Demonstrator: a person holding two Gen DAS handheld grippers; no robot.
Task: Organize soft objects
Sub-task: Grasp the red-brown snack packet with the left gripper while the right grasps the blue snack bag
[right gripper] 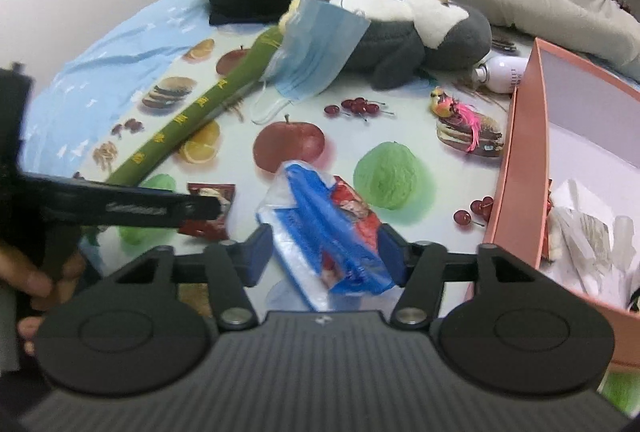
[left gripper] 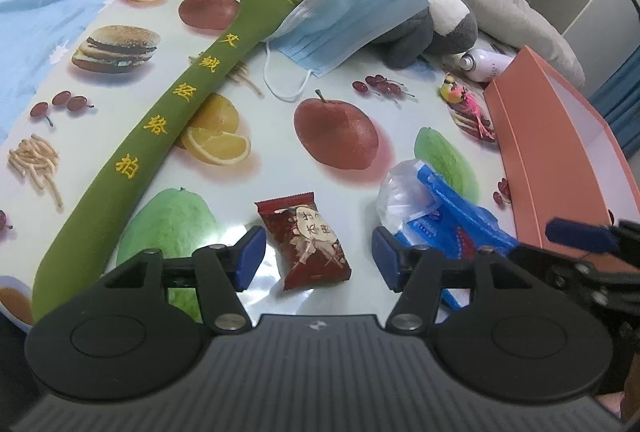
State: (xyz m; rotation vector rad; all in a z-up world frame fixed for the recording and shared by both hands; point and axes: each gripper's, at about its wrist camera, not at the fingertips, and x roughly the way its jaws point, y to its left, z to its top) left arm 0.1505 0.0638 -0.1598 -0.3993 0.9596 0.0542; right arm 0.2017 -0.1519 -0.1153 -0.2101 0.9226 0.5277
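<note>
Between the parted fingers of the left gripper (left gripper: 318,258) lies a red snack packet (left gripper: 308,242), untouched by either pad. Just beside it, the right gripper (right gripper: 326,252) stands released around a blue-and-clear plastic bag (right gripper: 320,228), its pads not pressing. Both rest on the fruit-printed tablecloth (left gripper: 264,136) near its front edge. Toward the right edge sits a pink box (right gripper: 520,168). Further back lie a green padded massage stick (left gripper: 160,128), a blue face mask (left gripper: 348,16) and a grey-and-white plush toy (right gripper: 420,32).
</note>
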